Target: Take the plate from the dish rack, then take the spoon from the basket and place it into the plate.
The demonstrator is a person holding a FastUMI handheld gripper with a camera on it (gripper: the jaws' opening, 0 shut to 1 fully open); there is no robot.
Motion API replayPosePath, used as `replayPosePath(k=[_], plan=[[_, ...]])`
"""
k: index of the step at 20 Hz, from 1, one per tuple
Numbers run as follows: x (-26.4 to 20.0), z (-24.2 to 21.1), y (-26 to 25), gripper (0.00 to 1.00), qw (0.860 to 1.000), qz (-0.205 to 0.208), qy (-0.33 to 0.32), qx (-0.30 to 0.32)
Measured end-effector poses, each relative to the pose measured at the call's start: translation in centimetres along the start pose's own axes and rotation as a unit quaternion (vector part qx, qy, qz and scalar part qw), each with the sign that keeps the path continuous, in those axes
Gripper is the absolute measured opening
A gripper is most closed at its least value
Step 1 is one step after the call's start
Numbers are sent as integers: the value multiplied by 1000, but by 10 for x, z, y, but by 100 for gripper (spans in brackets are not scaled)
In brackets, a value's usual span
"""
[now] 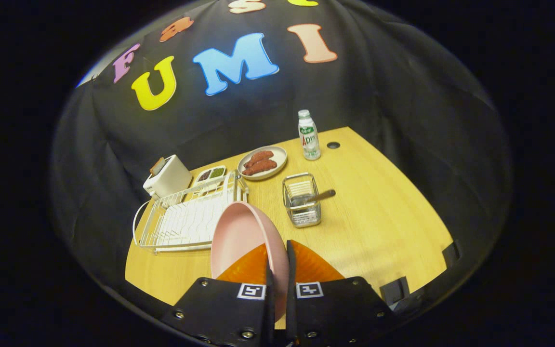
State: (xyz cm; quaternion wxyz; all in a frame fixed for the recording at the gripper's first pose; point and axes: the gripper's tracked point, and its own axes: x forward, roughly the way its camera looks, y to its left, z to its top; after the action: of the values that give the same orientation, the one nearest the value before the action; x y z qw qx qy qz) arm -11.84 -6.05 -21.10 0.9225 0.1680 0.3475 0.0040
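The pink plate [246,241] stands on its edge, held up between the two fingers of the gripper [277,270]. The fingers are pressed close and pinch the plate's rim from both sides. The plate is lifted off the white dish rack [181,221], which lies just beyond it at about ten o'clock from the fingers. The hollow side of the plate faces toward the rack.

The spoon [318,196] sits in the wire basket [301,200]. Its handle pokes out over the basket's rim and points toward two o'clock. The basket stands on the wooden table [383,217], ahead of the fingers at about one o'clock, a little apart from the plate and from the rack.

Farther off, at twelve o'clock, is a round dish [277,166] with brown sausage-like pieces of food [259,163] on it. Near it, at one o'clock, a small plastic bottle [309,135] with a white cap stands upright. A small dark hole [333,145] shows in the table just beside the bottle.

At eleven o'clock, behind the rack, a white toaster [167,177] has a slice of bread [157,165] sticking up from it. Between the toaster and the round dish is a small tray [211,174] with dark and green bits in it.
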Motion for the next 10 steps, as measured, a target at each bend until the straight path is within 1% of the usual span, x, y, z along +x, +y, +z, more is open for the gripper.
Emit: replayPosePath(k=[3, 6, 10], plan=[[17, -33, -4, 9, 998, 26, 34, 49], [37, -55, -5, 9, 995, 43, 57, 66], [56, -71, 3, 9, 990, 74, 77, 87]])
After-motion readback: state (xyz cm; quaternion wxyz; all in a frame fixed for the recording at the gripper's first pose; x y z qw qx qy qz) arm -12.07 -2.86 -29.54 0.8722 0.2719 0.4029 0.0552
